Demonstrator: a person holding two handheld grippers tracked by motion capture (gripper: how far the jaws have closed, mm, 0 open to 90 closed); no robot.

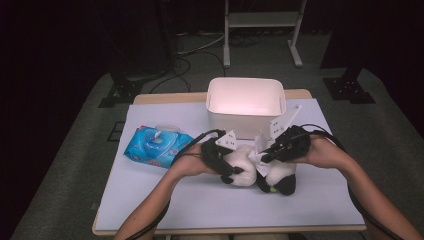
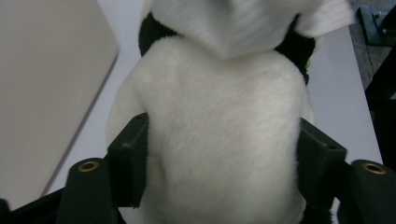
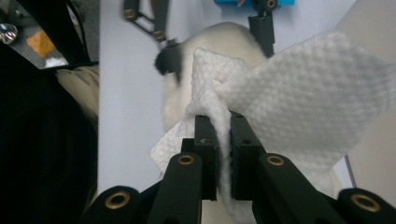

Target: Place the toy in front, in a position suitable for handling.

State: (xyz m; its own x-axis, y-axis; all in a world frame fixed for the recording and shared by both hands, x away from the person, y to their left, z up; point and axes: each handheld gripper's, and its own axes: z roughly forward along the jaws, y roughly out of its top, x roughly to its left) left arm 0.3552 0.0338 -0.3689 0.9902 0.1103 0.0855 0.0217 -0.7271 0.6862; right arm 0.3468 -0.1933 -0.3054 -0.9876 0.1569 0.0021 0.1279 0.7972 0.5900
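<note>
Right gripper (image 3: 223, 135) pinches a white wet wipe (image 3: 299, 102) (crumpled, textured) just over the plush panda (image 3: 224, 42)

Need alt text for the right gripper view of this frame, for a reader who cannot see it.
The right gripper, its black jaws shut on a white wet wipe, holds the wipe over a black-and-white plush panda lying on the white table. Beyond the panda, the left gripper reaches around the toy, and a blue pack of wipes sits at the top edge.
</note>
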